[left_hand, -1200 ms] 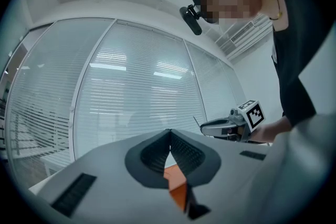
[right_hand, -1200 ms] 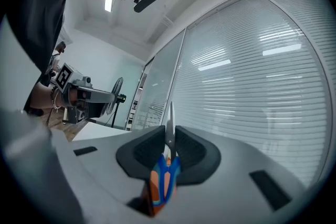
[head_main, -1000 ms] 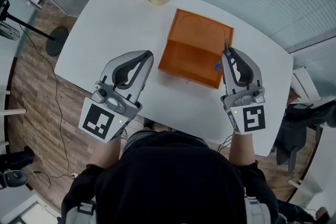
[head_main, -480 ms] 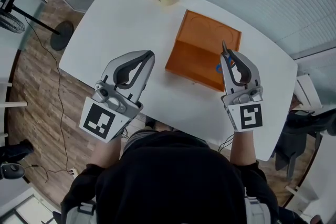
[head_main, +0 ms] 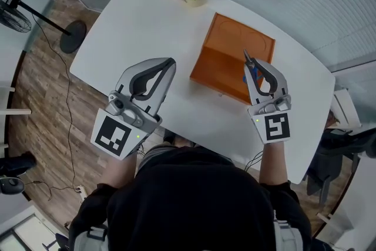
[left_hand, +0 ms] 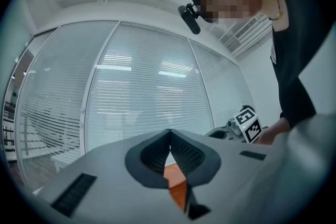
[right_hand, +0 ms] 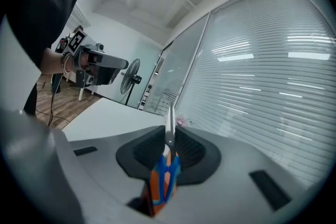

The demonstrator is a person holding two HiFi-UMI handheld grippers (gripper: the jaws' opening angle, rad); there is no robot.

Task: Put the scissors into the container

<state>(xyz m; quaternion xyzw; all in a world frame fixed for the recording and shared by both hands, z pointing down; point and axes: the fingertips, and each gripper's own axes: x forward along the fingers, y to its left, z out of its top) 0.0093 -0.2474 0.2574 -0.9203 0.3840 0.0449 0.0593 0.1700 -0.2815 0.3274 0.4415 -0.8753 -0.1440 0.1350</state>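
White table (head_main: pixel 135 26) carries an orange container (head_main: pixel 235 47). Right gripper (right_hand: pixel 169 139) clamps scissors (right_hand: pixel 164 178) over it. Left gripper (left_hand: pixel 170 139) is pinched together, empty.

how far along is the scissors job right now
Done: the scissors are picked up, clamped between the jaws of the right gripper, blades pointing forward. In hand: that gripper hangs at the near edge of the orange container. Left: lowering the scissors in and releasing them; no scissors lie inside yet. The left gripper is shut on nothing, beside the container.
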